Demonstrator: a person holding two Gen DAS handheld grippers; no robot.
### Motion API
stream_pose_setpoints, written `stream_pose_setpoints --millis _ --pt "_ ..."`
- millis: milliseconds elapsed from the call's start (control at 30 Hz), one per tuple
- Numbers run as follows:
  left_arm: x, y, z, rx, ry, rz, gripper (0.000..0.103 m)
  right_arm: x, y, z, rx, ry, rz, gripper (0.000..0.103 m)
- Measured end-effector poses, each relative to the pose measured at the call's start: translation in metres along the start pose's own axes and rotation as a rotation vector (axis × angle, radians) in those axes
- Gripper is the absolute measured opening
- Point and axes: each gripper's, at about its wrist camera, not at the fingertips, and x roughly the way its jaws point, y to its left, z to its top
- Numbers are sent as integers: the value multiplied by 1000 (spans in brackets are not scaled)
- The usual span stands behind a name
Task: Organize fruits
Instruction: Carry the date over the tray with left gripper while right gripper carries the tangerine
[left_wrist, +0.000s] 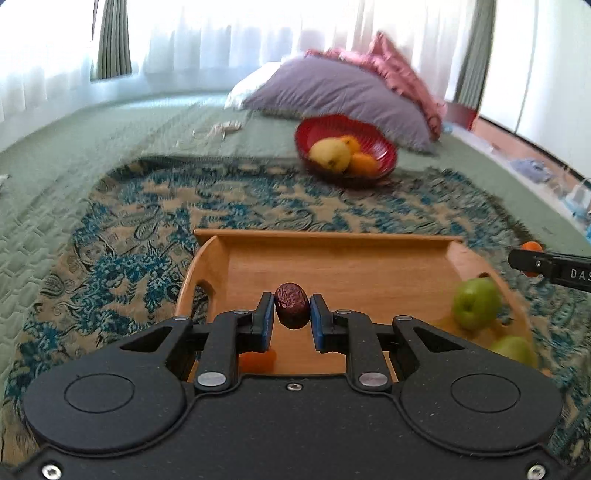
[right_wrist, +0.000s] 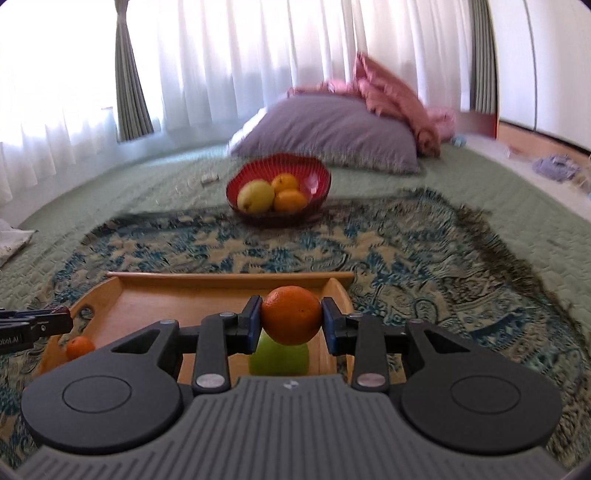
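Left gripper (left_wrist: 292, 308) clamped a date (left_wrist: 291, 305) over the tray (left_wrist: 332, 236); right gripper (right_wrist: 291, 318) clamped an orange (right_wrist: 291, 314); red bowl (right_wrist: 317, 177) lay ahead, nearer the right.

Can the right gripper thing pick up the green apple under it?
Probably not right now. The right hand-held gripper is already shut on an orange, so there is no room for the green apple below it in the wooden tray.
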Motion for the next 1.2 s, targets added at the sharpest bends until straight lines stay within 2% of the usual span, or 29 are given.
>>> stream_pose_setpoints --millis 67,167,267,500,733,1200 --pt "23 6 11 -16 71 4 19 23 0 9 -4 69 2 38" --pt "48 10 21 -15 132 30 19 51 4 16 -13 124 -16 38" --pt "63 11 23 -1 159 66 19 74 8 18 -11 167 -27 38" --pt "84 11 22 23 211 91 19 103 22 15 -65 238 -41 38" --pt "94 20 20 -18 239 97 19 115 22 9 -55 282 -44 38" --pt "95 21 19 -14 224 91 20 121 24 6 -56 305 -43 39"
